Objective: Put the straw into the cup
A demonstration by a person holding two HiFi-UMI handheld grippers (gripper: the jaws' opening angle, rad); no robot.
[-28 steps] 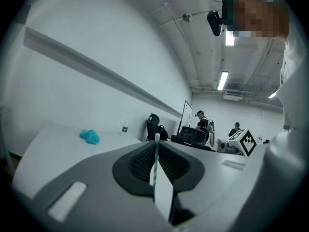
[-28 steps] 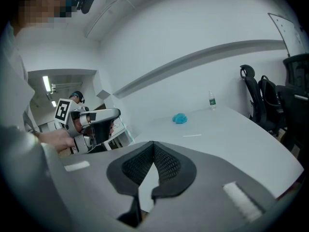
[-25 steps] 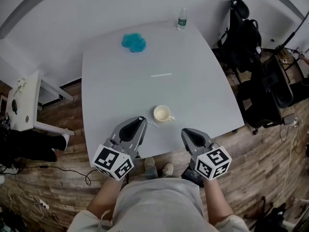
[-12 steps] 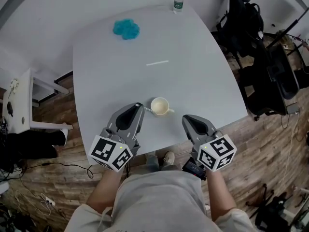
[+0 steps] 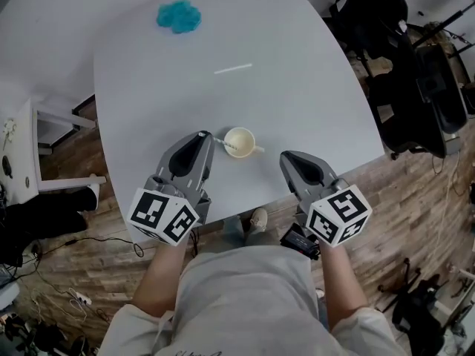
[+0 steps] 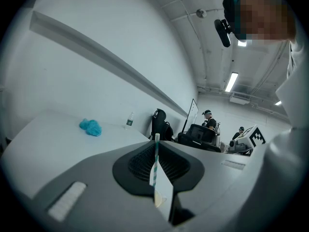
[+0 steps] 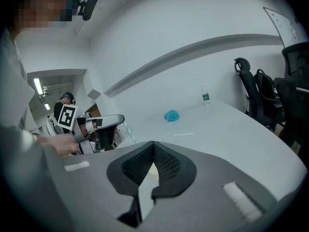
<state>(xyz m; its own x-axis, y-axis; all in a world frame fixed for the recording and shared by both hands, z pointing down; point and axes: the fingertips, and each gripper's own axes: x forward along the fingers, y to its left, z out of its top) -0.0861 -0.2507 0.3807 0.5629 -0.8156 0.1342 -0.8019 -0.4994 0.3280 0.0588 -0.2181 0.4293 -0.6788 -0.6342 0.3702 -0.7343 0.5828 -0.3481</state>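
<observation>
The striped straw [image 6: 155,159] was clamped between the closed jaws of the left gripper [image 5: 204,136], its far end reaching over the rim of the cup [image 5: 245,135] on the white table [image 5: 297,87], while the right gripper [image 5: 286,156] was shut on nothing, near the cup.

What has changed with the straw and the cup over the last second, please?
The left gripper, jaws shut on the striped straw, brought the straw's tip from beside the cup to over its opening. The right gripper stayed shut near the cup; the cup, blue cloth and white stick did not move.
</observation>
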